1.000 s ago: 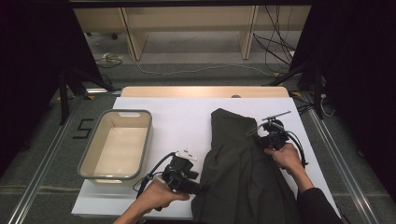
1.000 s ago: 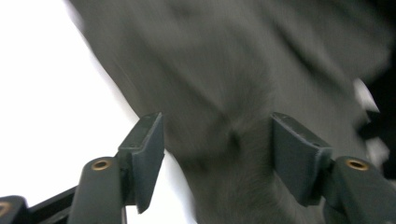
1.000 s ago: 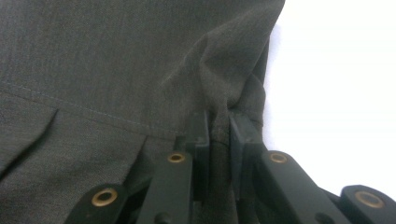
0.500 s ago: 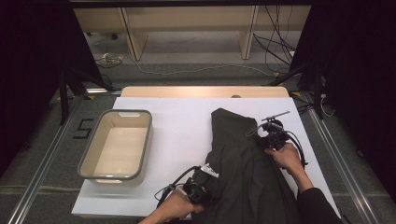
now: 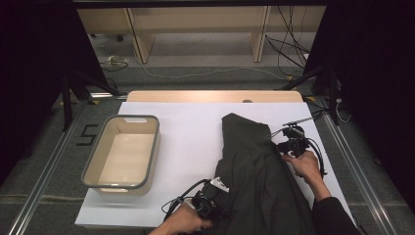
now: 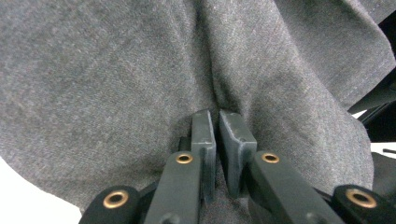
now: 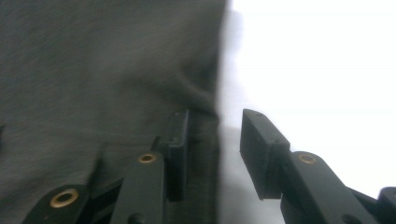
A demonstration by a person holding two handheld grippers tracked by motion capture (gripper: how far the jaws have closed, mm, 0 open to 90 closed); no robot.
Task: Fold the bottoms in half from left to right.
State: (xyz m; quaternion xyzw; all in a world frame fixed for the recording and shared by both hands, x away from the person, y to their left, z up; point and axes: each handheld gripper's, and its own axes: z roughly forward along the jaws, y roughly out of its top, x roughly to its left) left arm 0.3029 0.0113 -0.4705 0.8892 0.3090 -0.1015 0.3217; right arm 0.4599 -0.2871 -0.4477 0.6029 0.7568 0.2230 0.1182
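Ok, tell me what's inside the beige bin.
The bin shows a bare pale floor with nothing lying in it. Its near wall hides a strip of the floor just behind it, so that edge stays unseen.

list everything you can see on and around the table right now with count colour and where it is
dark grey fabric garment: one, crumpled, right half of the table.
beige plastic bin with grey rim: one, left part of the table.
white table sheet: one, covers the tabletop.
light wooden shelving: one unit, on the floor beyond the table.
cables: several, on the floor behind.
left hand-held gripper: one, black, shut on a garment fold at the near edge.
right hand-held gripper: one, black, jaws apart at the garment's right edge.
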